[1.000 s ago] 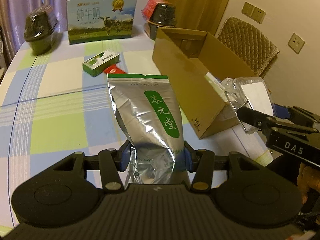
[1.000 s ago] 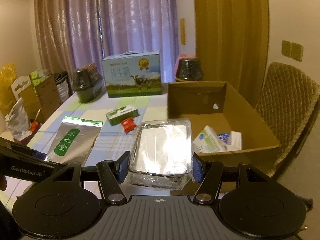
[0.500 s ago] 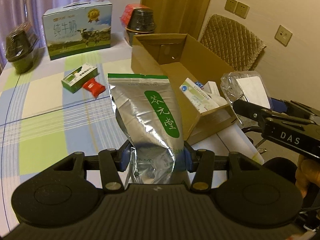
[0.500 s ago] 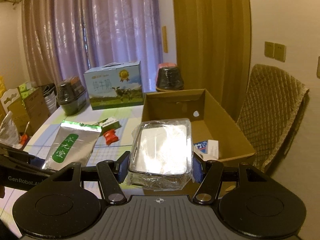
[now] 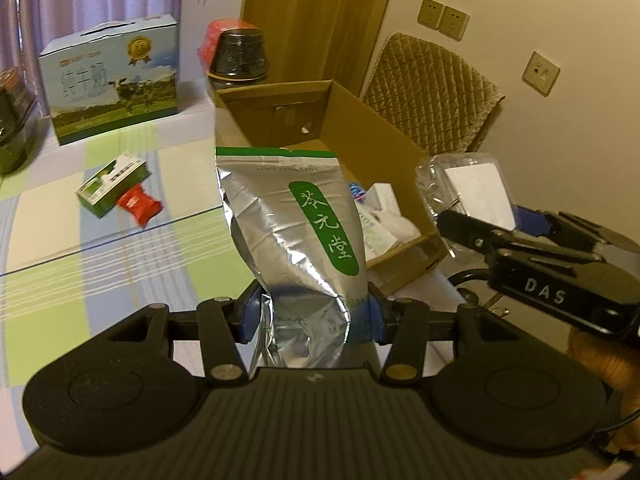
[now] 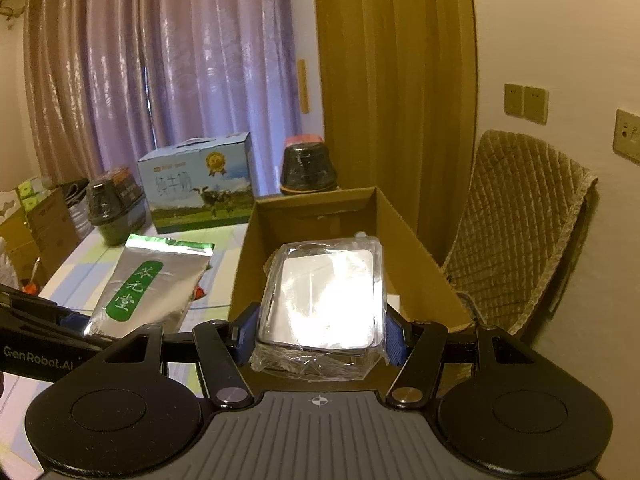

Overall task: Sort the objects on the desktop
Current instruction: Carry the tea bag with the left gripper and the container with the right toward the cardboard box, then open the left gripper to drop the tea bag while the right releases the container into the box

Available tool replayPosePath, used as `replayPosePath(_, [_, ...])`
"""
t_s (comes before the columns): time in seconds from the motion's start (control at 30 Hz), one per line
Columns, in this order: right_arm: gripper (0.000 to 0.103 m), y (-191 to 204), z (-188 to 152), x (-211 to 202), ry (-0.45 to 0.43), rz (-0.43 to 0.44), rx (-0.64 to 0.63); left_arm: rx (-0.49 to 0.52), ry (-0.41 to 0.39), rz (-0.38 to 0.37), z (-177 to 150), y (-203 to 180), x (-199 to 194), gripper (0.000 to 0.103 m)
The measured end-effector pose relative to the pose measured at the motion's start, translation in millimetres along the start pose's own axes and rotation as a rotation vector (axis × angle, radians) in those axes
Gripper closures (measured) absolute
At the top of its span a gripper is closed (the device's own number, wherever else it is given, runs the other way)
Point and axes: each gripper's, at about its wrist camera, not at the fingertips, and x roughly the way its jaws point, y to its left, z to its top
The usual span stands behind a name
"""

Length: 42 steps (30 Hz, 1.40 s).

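Observation:
My left gripper point(image 5: 310, 314) is shut on the bottom of a silver foil pouch point(image 5: 288, 220) with a green label, held upright above the table beside the open cardboard box point(image 5: 384, 136). The same silver pouch point(image 6: 148, 280) shows at the left of the right wrist view. My right gripper point(image 6: 316, 336) is shut on a clear plastic case point(image 6: 324, 300) holding a white card, raised in front of the cardboard box point(image 6: 404, 248). From the left wrist, that clear case point(image 5: 464, 184) hangs over the box's near right corner. White and blue packets point(image 5: 380, 216) lie inside the box.
On the checked tablecloth point(image 5: 80, 240) lie a small green-and-white box point(image 5: 112, 180) and a red packet point(image 5: 140, 204). A milk carton case point(image 5: 112, 80) and dark wrapped bowls point(image 5: 236, 52) stand at the back. A quilted chair point(image 5: 432, 92) stands right of the box.
Both grippers have risen and moved toward the cardboard box with their loads; the pouch and the clear case now sit closer to the box opening.

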Motion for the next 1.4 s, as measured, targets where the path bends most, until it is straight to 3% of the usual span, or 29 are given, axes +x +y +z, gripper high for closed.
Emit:
replayPosePath(0.5, [0.045, -37, 26, 33, -0.018, -0.03, 0.0, -0.043, -0.024, -0.067, 57, -21, 38, 0.057])
replayPosePath(1.27, [0.045, -69, 43, 100, 0.004, -0.037, 0.006, -0.097, -0.014, -0.038, 101, -14, 103, 0.057])
replayPosePath(1.4, [0.045, -72, 45, 108, 0.004, -0.039, 0.008, -0.128, -0.033, -0.026, 106, -9, 111, 0.05])
